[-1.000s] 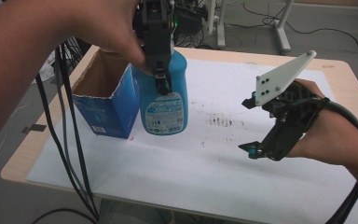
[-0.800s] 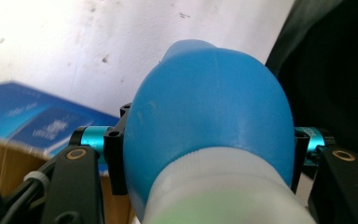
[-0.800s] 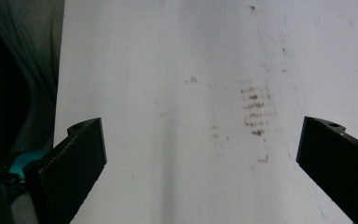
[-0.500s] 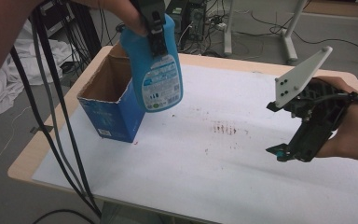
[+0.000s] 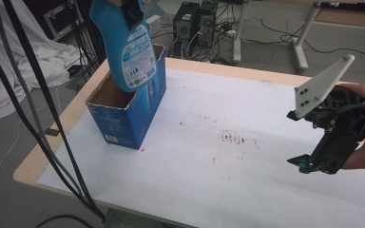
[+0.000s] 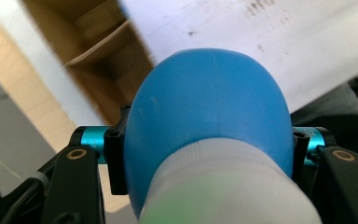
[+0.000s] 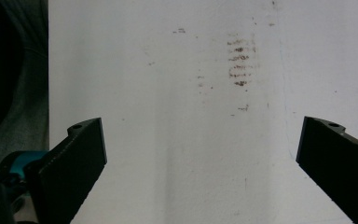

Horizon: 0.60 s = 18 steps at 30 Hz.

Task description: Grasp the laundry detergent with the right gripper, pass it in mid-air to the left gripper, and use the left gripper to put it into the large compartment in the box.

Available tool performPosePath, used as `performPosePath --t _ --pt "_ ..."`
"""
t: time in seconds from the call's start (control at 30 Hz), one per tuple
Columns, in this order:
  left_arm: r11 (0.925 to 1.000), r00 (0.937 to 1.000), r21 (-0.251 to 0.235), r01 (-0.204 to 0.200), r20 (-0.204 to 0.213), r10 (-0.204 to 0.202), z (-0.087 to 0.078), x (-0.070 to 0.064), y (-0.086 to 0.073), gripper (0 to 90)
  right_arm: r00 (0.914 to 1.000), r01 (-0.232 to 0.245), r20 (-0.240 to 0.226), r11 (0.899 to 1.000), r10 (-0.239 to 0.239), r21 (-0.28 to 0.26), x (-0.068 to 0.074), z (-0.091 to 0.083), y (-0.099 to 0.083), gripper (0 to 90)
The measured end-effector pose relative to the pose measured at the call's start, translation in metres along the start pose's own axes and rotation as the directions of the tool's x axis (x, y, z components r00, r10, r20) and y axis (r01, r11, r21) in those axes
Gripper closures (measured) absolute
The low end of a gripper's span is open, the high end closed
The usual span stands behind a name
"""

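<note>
Left gripper (image 5: 132,10) clamps the blue bottle (image 5: 128,45) by its upper part, above the open box (image 5: 140,107) at far left. Right gripper (image 7: 200,172), jaws spread and empty, hovers over the stained table (image 5: 247,190). Likely next: lower the bottle straight into the box opening.

Left gripper (image 5: 132,9) holds blue bottle (image 5: 126,47) tilted above open blue box (image 5: 128,111)

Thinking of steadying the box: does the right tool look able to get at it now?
Probably yes: the right tool is open, and bare white table lies between it and the blue box, though far across.
</note>
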<state>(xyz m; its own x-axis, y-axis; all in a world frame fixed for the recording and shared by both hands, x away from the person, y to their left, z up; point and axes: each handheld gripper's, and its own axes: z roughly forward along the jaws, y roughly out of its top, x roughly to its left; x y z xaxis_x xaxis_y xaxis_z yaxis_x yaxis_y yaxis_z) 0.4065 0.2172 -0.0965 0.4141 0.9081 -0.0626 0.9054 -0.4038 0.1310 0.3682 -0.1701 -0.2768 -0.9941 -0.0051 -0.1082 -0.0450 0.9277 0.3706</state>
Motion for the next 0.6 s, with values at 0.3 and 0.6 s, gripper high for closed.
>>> performPosePath --t 0.3,0.6 --pt "0.9918 0.9909 0.028 0.125 -0.055 -0.123 0.017 0.03 -0.002 38.1 0.9999 -0.011 -0.004 1.0 0.011 0.015 -0.003 0.001 -0.002 0.6" --pt "0.9927 0.9951 0.083 0.087 -0.053 -0.083 0.055 0.049 0.0 38.2 0.9997 -0.024 -0.006 0.999 0.024 0.022 -0.006 0.004 -0.004 0.6"
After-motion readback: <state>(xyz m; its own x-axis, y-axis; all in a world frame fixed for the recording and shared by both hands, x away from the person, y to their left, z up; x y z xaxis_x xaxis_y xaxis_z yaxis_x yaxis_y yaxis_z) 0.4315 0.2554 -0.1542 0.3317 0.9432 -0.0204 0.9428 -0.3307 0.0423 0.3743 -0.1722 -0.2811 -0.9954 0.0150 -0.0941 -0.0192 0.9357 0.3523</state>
